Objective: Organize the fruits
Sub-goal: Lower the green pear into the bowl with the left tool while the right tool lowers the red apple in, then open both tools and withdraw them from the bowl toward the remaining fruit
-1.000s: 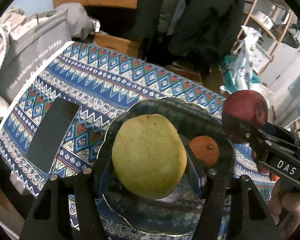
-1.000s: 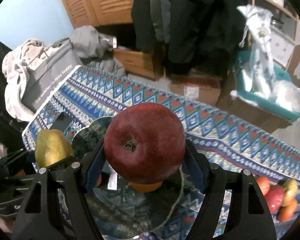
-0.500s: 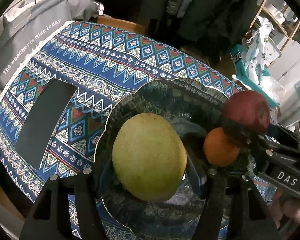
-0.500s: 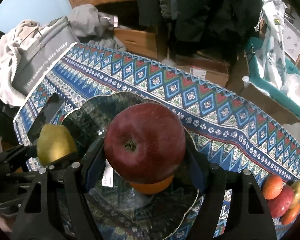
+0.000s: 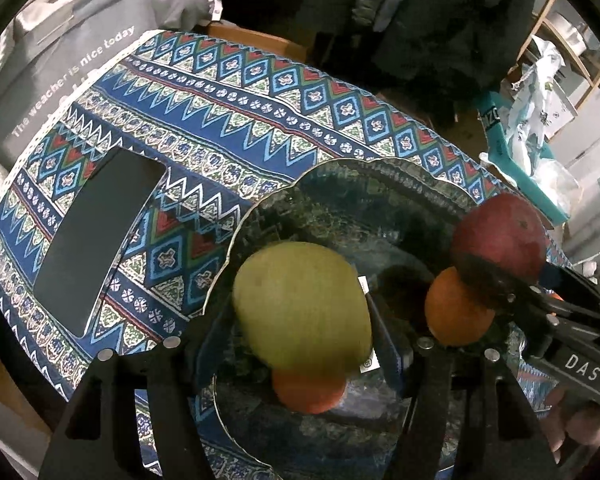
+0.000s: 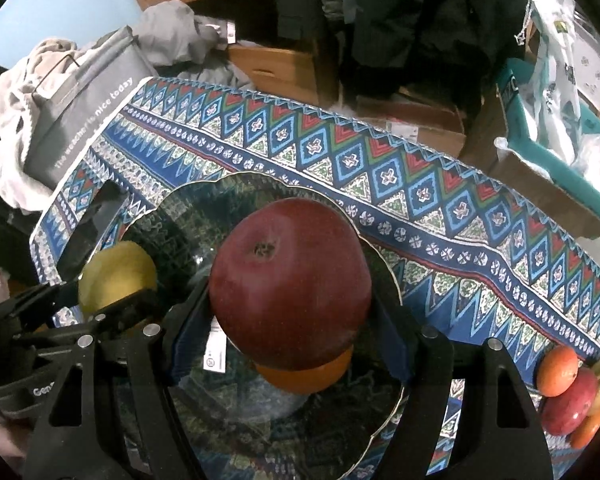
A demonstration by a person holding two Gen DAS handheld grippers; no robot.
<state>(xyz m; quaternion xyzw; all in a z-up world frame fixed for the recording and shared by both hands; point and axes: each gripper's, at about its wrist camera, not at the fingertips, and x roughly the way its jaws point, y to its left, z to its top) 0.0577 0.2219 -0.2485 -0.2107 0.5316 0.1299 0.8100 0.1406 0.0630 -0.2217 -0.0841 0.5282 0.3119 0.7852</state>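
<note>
My left gripper (image 5: 300, 332) is shut on a yellow-green pear (image 5: 302, 306) and holds it over the dark glass plate (image 5: 340, 196). My right gripper (image 6: 290, 320) is shut on a red apple (image 6: 290, 284) above the same plate (image 6: 180, 220). The apple (image 5: 500, 240) and right gripper show at the right of the left wrist view. An orange (image 5: 456, 312) lies on the plate under the apple, and shows in the right wrist view (image 6: 304, 376). Another orange fruit (image 5: 308, 392) shows just below the pear. The pear (image 6: 116, 280) shows left in the right wrist view.
The plate sits on a blue patterned tablecloth (image 5: 220, 120). A black phone (image 5: 96, 236) lies left of the plate. A grey bag (image 6: 84, 112) hangs past the table's left end. Several more fruits (image 6: 572, 392) lie on the cloth at the right. Boxes and clothes stand behind the table.
Both grippers have come down and forward over the plate with their fruit. The apple now sits right above the orange. A second orange fruit has come into view under the pear.
</note>
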